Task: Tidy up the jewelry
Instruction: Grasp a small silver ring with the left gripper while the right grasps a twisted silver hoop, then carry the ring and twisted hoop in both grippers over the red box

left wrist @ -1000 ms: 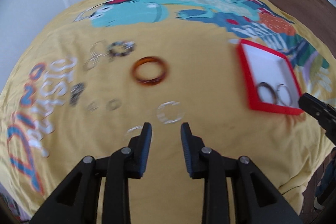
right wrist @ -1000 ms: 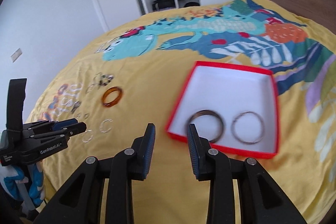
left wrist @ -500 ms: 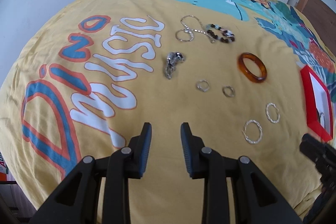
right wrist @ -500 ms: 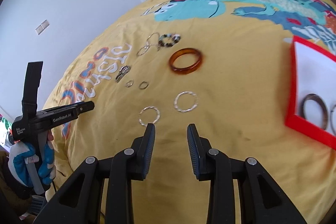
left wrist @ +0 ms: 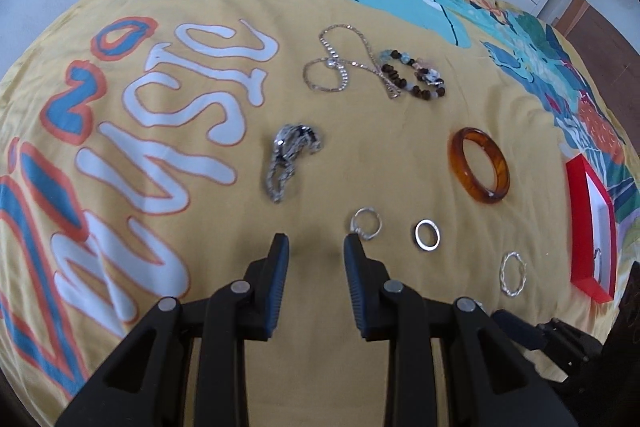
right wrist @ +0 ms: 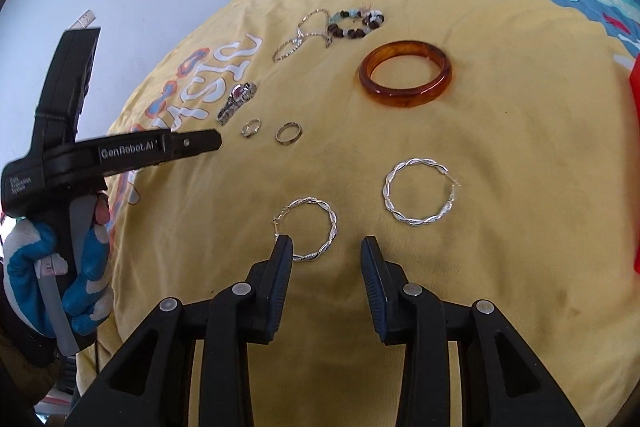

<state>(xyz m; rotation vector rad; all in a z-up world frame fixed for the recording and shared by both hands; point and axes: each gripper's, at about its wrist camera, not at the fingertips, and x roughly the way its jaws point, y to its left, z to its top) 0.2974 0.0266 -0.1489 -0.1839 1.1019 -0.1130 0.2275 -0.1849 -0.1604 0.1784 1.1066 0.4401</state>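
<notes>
currently both tools empty with jaws parted: left gripper low over the yellow bedspread, its right fingertip just beside a small silver ring; right gripper hovering with its left fingertip at the edge of a twisted hoop earring. second hoop lying apart to the right, plain band ring near the first ring, amber bangle, watch, chain necklace and bead bracelet further out. red box off at the right edge, well apart from the pieces. main risks, as judged: thin hoop lying flat on soft fabric, so closing likely to pinch cloth or skate the wire away; off-centre approach likely to flick it. small ring easy to press into the bedding. necklace touching the bracelet, so possible snag and drag later.
</notes>
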